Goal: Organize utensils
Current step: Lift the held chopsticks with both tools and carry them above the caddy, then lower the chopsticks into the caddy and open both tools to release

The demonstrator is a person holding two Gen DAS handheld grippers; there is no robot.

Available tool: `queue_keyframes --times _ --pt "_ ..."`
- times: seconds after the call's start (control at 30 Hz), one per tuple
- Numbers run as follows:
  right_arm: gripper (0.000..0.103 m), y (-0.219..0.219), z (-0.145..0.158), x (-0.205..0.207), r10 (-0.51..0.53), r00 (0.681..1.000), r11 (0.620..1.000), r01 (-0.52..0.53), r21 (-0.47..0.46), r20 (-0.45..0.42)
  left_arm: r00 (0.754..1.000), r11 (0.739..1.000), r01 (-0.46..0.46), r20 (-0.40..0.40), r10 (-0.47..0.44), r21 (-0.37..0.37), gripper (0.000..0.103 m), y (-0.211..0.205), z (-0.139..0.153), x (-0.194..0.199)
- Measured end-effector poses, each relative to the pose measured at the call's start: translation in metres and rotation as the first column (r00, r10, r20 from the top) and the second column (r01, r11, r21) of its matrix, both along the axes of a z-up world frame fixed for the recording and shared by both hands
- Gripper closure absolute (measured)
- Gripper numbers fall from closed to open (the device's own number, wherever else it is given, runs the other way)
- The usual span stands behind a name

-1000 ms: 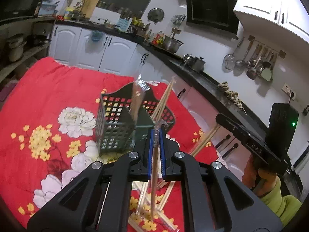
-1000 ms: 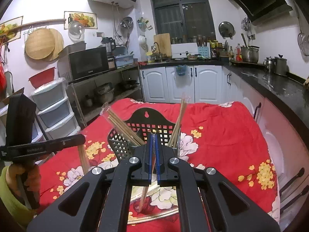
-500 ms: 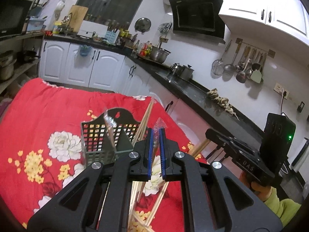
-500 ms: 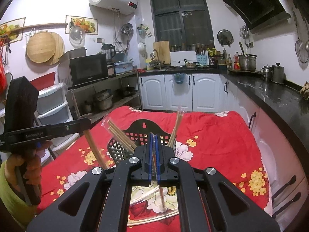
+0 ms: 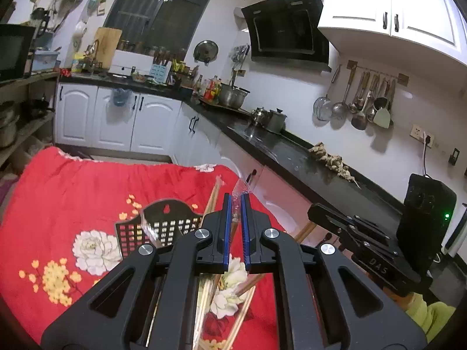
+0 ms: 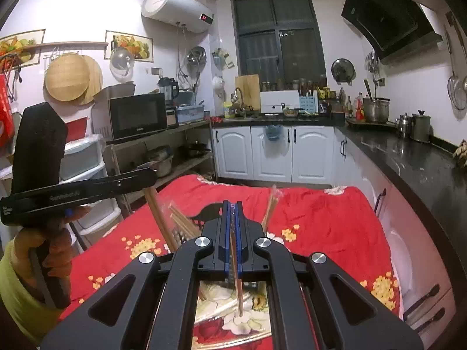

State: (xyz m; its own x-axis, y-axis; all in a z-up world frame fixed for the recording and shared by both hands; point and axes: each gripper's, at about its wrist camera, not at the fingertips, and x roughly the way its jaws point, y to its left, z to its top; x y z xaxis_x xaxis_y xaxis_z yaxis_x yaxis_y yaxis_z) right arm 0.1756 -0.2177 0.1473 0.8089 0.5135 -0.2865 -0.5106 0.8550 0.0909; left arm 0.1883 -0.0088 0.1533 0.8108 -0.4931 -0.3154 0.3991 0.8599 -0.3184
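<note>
Wrapped chopsticks (image 6: 237, 280) in right claw (image 6: 232, 208)

Two tongs (image 5: 236, 230) (image 6: 232, 233), one black basket (image 5: 163, 227), one red flowered cloth (image 5: 73, 192), several wrapped chopstick pairs (image 6: 181, 224).

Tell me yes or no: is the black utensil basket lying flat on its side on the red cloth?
No. The black utensil basket stands upright on the red cloth, with wrapped chopsticks sticking up out of it.
</note>
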Motion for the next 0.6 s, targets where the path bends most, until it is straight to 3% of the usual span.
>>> queue_keyframes --times 0.6 --pt "0.1 0.008 0.057 0.015 -0.021 0.985 0.999 0.013 0.046 0.169 0.989 0.997 -0.074 0.128 0.072 0.01 0.099 0.002 0.047 0.017"
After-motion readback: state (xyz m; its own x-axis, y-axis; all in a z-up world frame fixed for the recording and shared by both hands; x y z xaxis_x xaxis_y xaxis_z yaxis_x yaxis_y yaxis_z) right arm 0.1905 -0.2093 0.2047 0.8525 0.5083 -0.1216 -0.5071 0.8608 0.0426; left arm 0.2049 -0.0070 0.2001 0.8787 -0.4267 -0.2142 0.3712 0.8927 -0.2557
